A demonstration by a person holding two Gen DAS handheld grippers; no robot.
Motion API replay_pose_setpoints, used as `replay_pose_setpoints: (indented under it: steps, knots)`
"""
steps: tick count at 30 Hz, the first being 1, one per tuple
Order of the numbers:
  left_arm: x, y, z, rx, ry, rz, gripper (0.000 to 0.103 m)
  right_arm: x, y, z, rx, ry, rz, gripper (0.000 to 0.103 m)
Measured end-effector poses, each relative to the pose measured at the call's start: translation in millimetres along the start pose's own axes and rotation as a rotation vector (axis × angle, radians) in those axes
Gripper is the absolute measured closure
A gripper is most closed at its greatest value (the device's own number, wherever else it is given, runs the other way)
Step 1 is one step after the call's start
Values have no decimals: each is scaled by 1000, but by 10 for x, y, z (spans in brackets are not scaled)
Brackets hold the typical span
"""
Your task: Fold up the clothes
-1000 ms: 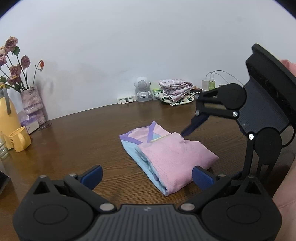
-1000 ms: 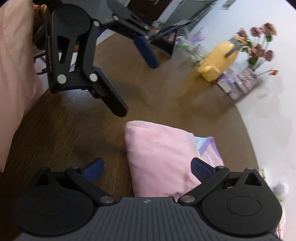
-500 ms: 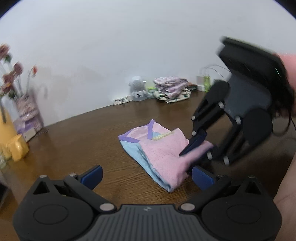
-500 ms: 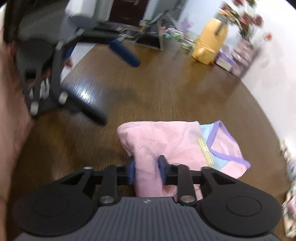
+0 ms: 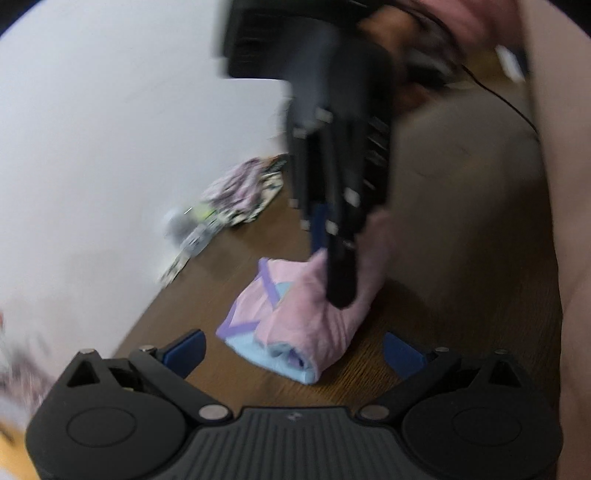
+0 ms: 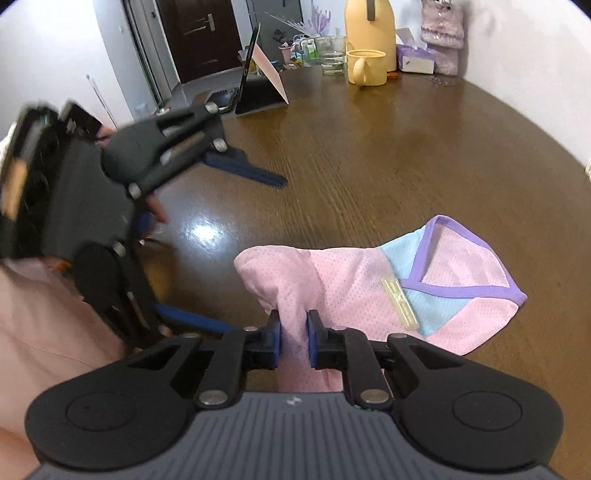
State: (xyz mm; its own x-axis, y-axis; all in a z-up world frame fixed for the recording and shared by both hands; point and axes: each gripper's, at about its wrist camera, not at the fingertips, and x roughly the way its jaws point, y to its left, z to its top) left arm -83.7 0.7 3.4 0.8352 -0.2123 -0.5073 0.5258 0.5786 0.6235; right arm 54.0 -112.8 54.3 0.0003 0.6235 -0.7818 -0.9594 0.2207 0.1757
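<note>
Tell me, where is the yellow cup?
In the right wrist view the yellow cup stands at the far edge of the table, in front of the yellow jug and right of a glass.

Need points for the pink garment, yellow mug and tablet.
pink garment [image 6: 343, 284]: right wrist view, on the pink mesh panel in the middle.
yellow mug [image 6: 367, 68]: right wrist view, on the front of the cup body.
tablet [image 6: 249, 70]: right wrist view, on the dark edge of the propped screen.
</note>
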Motion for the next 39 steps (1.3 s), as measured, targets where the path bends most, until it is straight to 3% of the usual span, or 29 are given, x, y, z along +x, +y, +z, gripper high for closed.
replay_pose_setpoints:
  steps: [2,4,5,6,7,10,11,12,14,20,22,23,24,28,32,39]
  knots:
    - [93,-9,12,58,-5,-25,12,-39,-13,2,6,9,19,90]
    - [168,-1,15,96,-15,-66,34,-64,-28,8,12,13,44,90]
    - [201,2,12,117,-20,-90,39,-85,-21,-5,12,12,52,90]
    - [234,4,9,139,-26,-115,53,-104,-7,-16,6,9,52,90]
    - [267,7,6,160,-32,-140,75,-121,2,-26,-1,3,48,90]
    - [298,65,17,146,-35,-217,86,-207,50,-105,-27,-34,33,83]
    - [296,99,28,128,-33,-236,86,-254,79,-156,-51,-57,17,64]
    - [292,151,43,98,-27,-255,86,-304,121,-222,-84,-79,-13,32]
    - [297,285,60,11,-14,-304,86,-341,224,-359,-176,-116,-95,15]
    - [290,550,141,-196,34,-421,86,-44,378,-646,-339,-87,-197,19]
    - [321,650,162,-283,63,-470,84,-15,276,-621,-281,-87,-137,40]
    - [352,705,169,-328,84,-485,83,-16,182,-590,-218,-90,-84,63]
    - [389,763,173,-371,101,-494,79,-41,56,-557,-132,-98,-28,76]
    - [598,1042,156,-538,147,-473,70,-181,-446,-498,155,-166,83,78]
    - [871,1296,66,-738,203,-440,61,-180,-812,-501,342,-213,100,74]
    - [1263,1519,-54,-878,264,-341,62,-63,-1289,-607,576,-283,88,71]
